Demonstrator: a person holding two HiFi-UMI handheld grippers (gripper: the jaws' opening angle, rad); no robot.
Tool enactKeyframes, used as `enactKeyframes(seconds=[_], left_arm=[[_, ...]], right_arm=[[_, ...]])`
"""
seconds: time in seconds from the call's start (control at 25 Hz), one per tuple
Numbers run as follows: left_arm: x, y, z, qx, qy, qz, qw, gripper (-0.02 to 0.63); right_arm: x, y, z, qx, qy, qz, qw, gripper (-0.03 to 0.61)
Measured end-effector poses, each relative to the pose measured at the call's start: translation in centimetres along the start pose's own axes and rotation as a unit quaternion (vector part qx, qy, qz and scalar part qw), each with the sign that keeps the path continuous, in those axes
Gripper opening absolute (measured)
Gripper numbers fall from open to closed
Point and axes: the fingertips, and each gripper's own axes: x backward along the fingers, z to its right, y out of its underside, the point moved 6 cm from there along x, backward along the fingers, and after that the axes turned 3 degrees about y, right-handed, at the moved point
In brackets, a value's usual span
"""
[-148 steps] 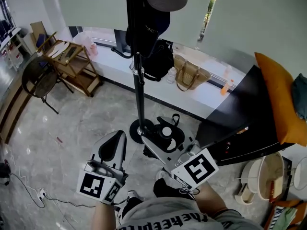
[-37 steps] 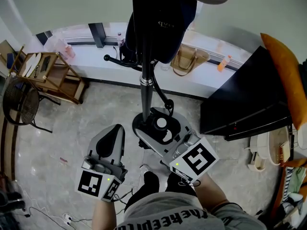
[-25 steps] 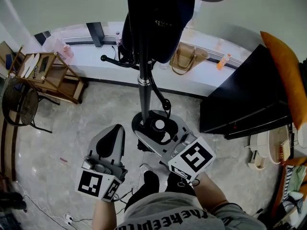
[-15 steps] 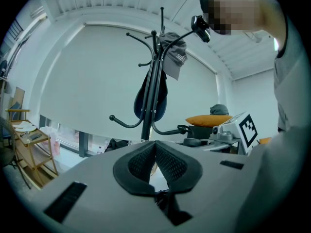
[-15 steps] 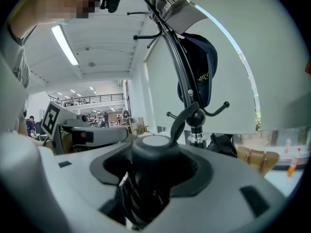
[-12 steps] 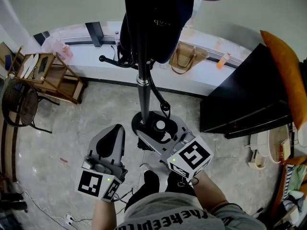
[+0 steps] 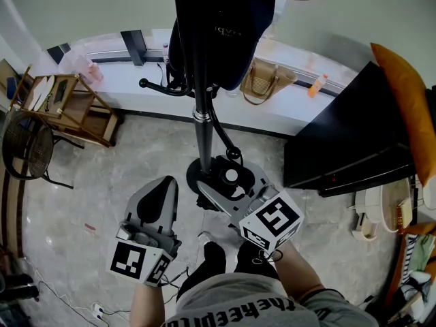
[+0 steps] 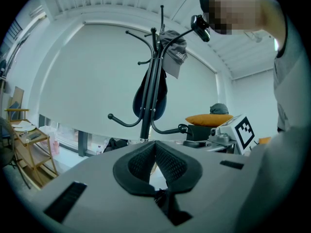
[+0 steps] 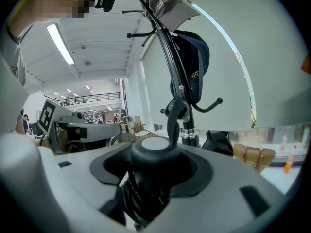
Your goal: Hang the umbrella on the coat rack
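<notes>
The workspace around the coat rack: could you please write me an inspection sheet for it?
Surface: glossy grey marble floor.
Job's things: black folded umbrella with a white end cap; its strap rises towards a lower hook of the black metal coat rack; whether it is hooked cannot be told.
Clutter: grey cap and navy fabric item hanging on the rack.
Grippers: left gripper shut, nothing between its jaws; right gripper shut on the umbrella.
Cables: thin dark cable on the floor at the person's left.
Surroundings: woven straw handbag on the window ledge, wooden folding shelf, black cabinet.
</notes>
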Motion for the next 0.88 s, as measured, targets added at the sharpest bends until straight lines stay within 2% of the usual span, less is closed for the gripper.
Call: enactKeyframes(seconds=[0.88], left_arm=[[-0.8, -0.2, -0.2, 0.003, -0.026, 0.000, 0.9997, 0.015]], right_arm=[[-0.8, 0.3, 2.9, -0.008, 0.006, -0.014, 1.000, 0.247]])
